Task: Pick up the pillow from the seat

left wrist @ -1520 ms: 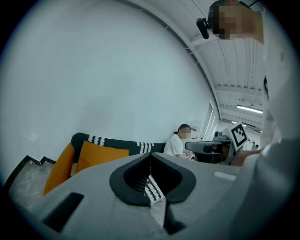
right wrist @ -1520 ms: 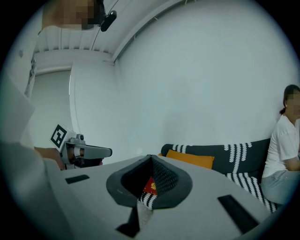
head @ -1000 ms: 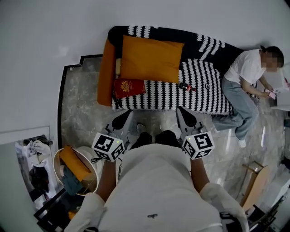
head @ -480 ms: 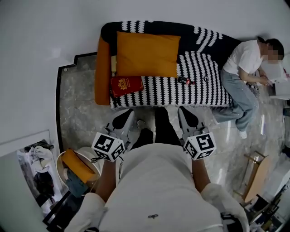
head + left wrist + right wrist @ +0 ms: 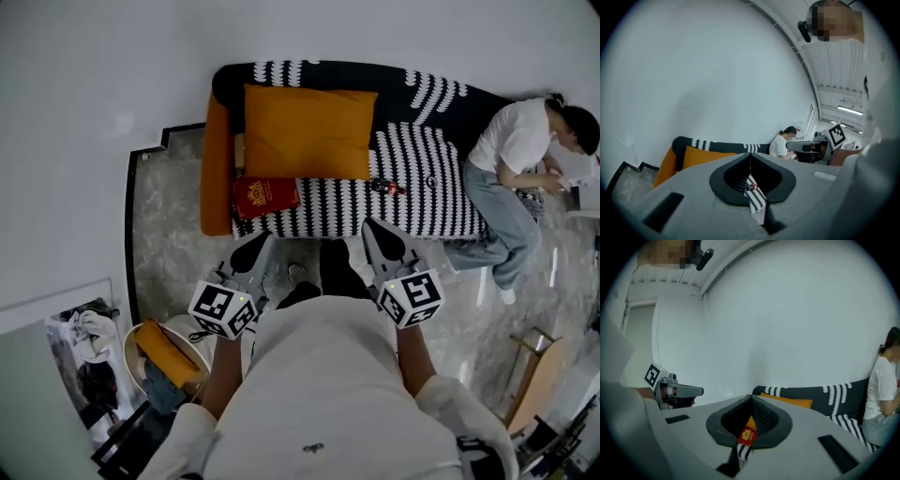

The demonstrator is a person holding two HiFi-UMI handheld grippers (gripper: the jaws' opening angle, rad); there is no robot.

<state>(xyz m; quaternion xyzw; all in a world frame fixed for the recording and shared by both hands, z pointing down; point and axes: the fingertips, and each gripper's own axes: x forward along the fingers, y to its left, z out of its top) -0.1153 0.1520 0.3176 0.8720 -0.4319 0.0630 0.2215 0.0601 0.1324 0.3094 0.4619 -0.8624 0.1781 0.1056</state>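
A large orange pillow leans against the back of a black-and-white striped sofa, on the left part of the seat. It also shows as an orange edge in the left gripper view and as a strip in the right gripper view. My left gripper and right gripper are held side by side in front of the sofa, short of its front edge. Both are shut and hold nothing. Each points toward the seat, with its jaws pressed together.
A red flat cushion lies on the seat below the pillow, next to the orange armrest. A small dark object lies mid-seat. A person sits at the sofa's right end. A round basket stands at my left, and a wooden stool at my right.
The view has shifted a little and my leg has stepped forward between the grippers toward the sofa. Both grippers stay shut and keep their places in front of me.
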